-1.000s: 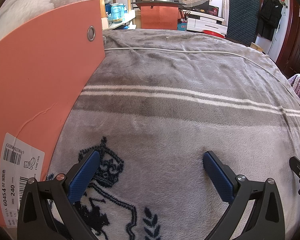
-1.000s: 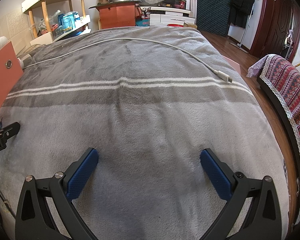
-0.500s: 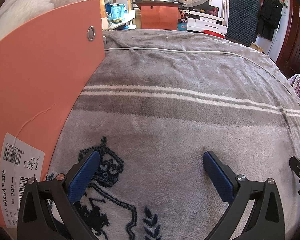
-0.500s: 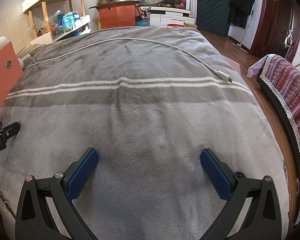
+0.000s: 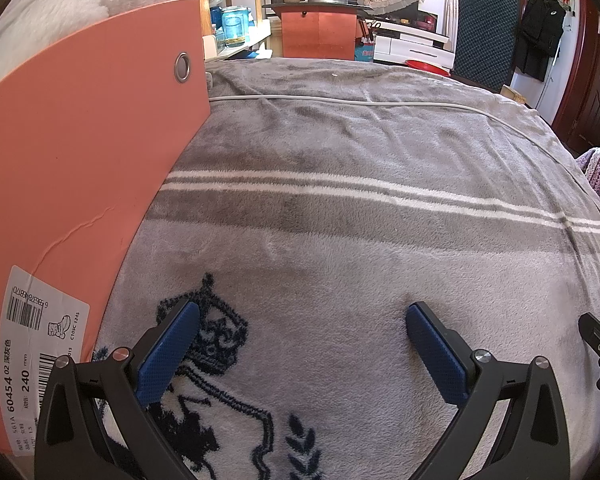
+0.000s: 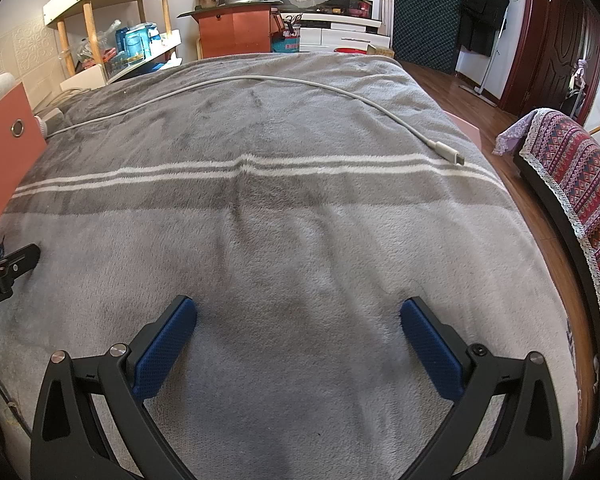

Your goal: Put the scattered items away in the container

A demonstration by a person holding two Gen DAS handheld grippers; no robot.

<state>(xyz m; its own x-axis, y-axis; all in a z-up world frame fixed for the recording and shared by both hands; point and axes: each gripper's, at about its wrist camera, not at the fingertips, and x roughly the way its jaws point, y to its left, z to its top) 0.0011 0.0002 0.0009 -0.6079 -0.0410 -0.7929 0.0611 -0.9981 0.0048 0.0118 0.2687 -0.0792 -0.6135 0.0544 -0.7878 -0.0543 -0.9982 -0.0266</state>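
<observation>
A salmon-pink box (image 5: 80, 184) with a metal eyelet and a barcode label stands on the bed at the left; its corner shows in the right wrist view (image 6: 4, 152). A white charging cable (image 6: 284, 82) arcs across the far half of the grey blanket (image 6: 300, 240), its plug lying near the right edge; it also shows in the left wrist view (image 5: 340, 100). My left gripper (image 5: 302, 320) is open and empty, low over the blanket next to the box. My right gripper (image 6: 298, 316) is open and empty over the blanket's middle.
A white fluffy thing (image 5: 60, 12) shows above the box. A wooden shelf (image 6: 112, 28) with jars and an orange cabinet (image 6: 236, 28) stand beyond the bed. A chair with a patterned cloth (image 6: 572, 168) stands at the bed's right edge.
</observation>
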